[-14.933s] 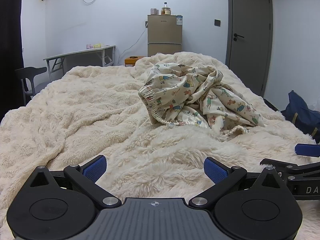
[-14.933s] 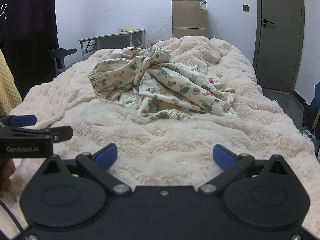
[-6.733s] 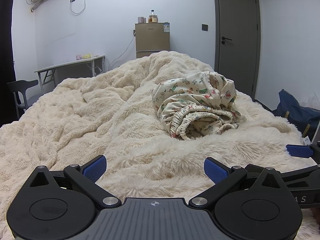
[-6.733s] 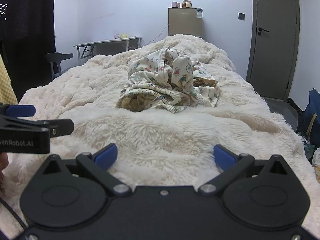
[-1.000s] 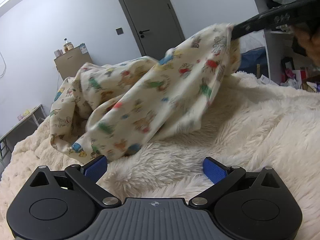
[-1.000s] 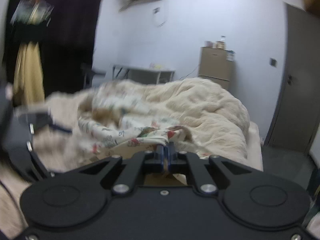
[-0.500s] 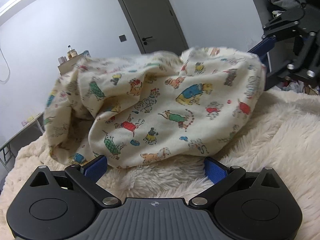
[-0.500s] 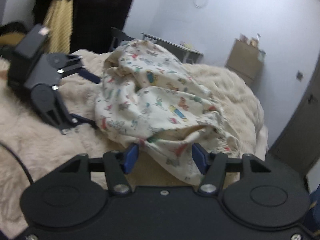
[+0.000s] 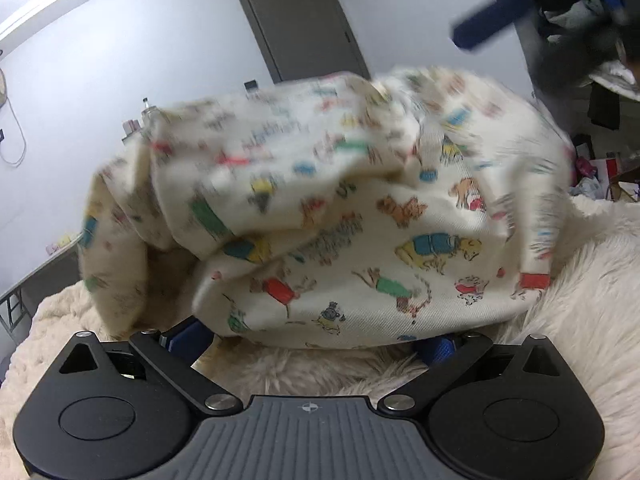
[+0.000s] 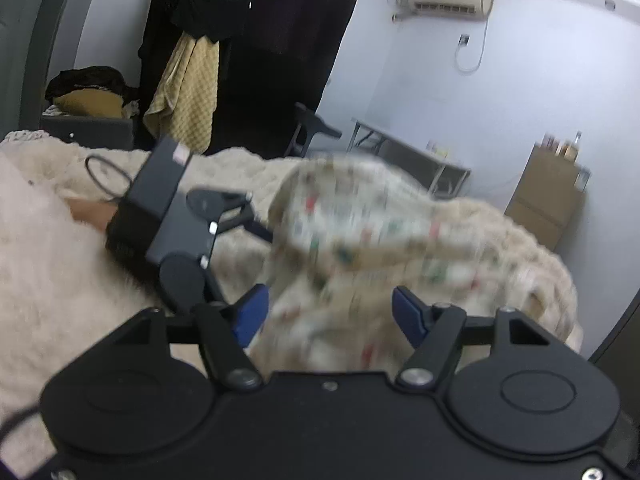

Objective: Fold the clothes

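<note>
A cream garment with a cartoon-animal print lies bunched and motion-blurred on the fluffy blanket. Its near edge drapes over the blue fingertips of my left gripper, which stands open and wide on the blanket. In the right wrist view the same garment is a blurred heap just beyond my right gripper. That gripper's jaws are opening, and its pads do not press on the cloth. One of its blue fingers shows high above the garment in the left wrist view. My left gripper reaches in from the left.
The blanket covers the whole bed. A grey door is behind the garment. Beyond the bed stand a folding table, a dark chair and a brown cabinet. Clothes hang at a dark curtain.
The right gripper let go of the garment's edge, opened its jaws and lifted away. The garment dropped into a heap that now overlaps the left gripper's fingertips. The left gripper stayed put.
</note>
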{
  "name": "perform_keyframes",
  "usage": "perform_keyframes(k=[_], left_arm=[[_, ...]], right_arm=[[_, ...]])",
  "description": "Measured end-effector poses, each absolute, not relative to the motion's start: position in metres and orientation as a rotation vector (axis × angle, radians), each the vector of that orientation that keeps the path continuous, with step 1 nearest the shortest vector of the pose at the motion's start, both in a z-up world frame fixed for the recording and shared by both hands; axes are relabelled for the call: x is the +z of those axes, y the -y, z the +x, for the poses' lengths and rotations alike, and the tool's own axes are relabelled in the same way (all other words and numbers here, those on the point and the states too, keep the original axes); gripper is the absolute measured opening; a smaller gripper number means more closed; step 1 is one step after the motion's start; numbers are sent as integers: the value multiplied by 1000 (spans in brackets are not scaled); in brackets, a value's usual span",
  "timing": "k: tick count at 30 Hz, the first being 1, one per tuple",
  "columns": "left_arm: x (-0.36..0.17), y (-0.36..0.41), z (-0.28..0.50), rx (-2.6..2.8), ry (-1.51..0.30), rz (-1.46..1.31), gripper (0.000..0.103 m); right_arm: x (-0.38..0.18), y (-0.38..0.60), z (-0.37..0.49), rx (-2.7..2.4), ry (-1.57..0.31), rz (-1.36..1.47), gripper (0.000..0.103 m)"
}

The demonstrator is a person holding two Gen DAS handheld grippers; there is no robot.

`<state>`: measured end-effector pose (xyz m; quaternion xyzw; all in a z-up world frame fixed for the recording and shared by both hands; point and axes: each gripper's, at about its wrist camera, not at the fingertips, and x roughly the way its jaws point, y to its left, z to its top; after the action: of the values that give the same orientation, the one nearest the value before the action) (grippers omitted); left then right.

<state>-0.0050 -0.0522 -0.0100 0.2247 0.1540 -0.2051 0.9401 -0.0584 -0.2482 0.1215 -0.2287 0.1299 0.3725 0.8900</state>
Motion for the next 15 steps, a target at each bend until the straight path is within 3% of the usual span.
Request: perform_keyframes(k=[4,11,13,14,15], left_arm=[[-11,51,-3,-418,-317,471,103],[-11,47,6,-430,-341,470,103],[-11,44,9,-440,-355,456,103],[-11,43,9,-440,-356,454,103],[-10,42,10,-441,-355,450,103]], right_arm=[[122,208,-32,799,-303,-521,78],[93,136,70,666,-464,-598,79],[85,127,93,664,-523,-587,65],[83,126,111,656,-557,-578,35],[85,127,119,651,-572,-555,18]])
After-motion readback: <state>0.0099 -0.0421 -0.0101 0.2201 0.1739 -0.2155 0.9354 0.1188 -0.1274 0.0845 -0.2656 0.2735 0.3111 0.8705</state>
